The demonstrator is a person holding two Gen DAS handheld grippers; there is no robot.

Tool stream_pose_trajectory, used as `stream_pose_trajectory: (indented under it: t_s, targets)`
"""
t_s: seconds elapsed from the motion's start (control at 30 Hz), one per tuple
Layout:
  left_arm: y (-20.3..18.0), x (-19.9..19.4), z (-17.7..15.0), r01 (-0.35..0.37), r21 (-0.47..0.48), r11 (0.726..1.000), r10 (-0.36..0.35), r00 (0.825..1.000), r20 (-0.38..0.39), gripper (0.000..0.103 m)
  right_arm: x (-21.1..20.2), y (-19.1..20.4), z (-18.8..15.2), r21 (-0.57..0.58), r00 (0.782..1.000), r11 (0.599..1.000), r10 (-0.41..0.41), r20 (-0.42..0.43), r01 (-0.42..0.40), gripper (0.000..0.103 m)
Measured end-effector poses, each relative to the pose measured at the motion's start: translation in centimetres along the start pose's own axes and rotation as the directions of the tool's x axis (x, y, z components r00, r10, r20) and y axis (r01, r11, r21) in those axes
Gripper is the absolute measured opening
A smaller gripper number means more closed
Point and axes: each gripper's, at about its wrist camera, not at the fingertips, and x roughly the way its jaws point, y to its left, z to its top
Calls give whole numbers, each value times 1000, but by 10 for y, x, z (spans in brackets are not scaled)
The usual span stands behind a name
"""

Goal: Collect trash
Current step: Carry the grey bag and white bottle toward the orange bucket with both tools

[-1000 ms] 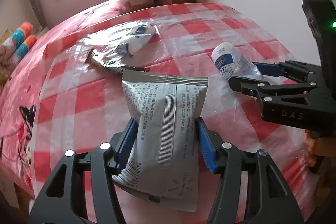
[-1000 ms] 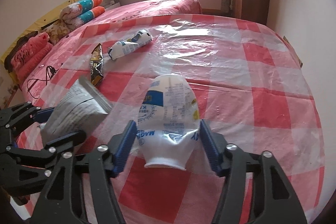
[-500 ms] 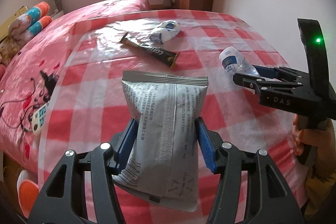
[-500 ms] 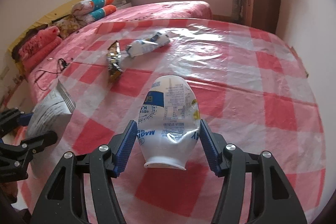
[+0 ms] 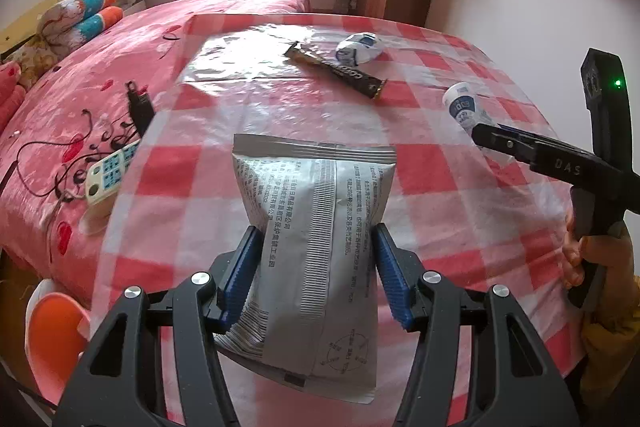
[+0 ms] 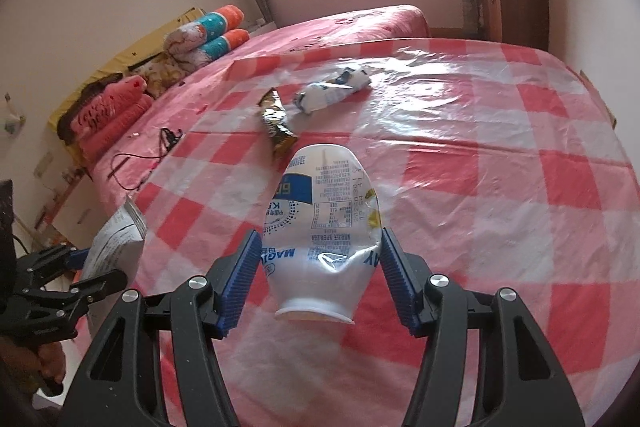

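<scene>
While both tongs are loaded, the job looks about half done: the left gripper (image 5: 316, 267) has its blue pads pinched partway in on a grey foil pouch (image 5: 316, 227), held up over the near edge of the checked tablecloth (image 5: 432, 171), and the right gripper (image 6: 316, 275) is likewise closed partway round a squashed white plastic bottle (image 6: 324, 227), mouth towards the camera, above the same cloth. Two pieces are left lying on the cloth's far side: a dark snack wrapper (image 5: 340, 71) and, just beside it, a crumpled white-and-blue packet (image 5: 360, 47). No bin or bag for the trash shows clearly; an orange rounded thing (image 5: 52, 343) off the cloth's near-left corner is cut off and I cannot tell what it is
</scene>
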Motion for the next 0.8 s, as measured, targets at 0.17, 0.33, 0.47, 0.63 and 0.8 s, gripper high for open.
stream_pose_trajectory:
  t_s: [0.17, 0.33, 0.47, 0.63, 0.8]
  targets:
    - [16, -15, -14, -9, -11, 1000, 9, 1000, 16, 58, 1, 16, -5, 10, 999, 999, 36, -14, -36, 61]
    - [35, -31, -24, -10, -40, 999, 11, 999, 30, 58, 4, 44, -9, -7, 996, 997, 77, -42, -78, 61]
    - [55, -43, -32, -26, -75, 997, 29, 998, 48, 58, 8, 73, -11, -37, 991, 992, 115, -71, -118, 61]
    - [87, -57, -46, -60, -137, 989, 70, 995, 69, 58, 7, 116, -10, -98, 983, 980, 163, -90, -172, 61]
    - [120, -72, -61, -89, -203, 975, 106, 991, 79, 58, 14, 159, -11, -144, 968, 962, 214, -133, -233, 61]
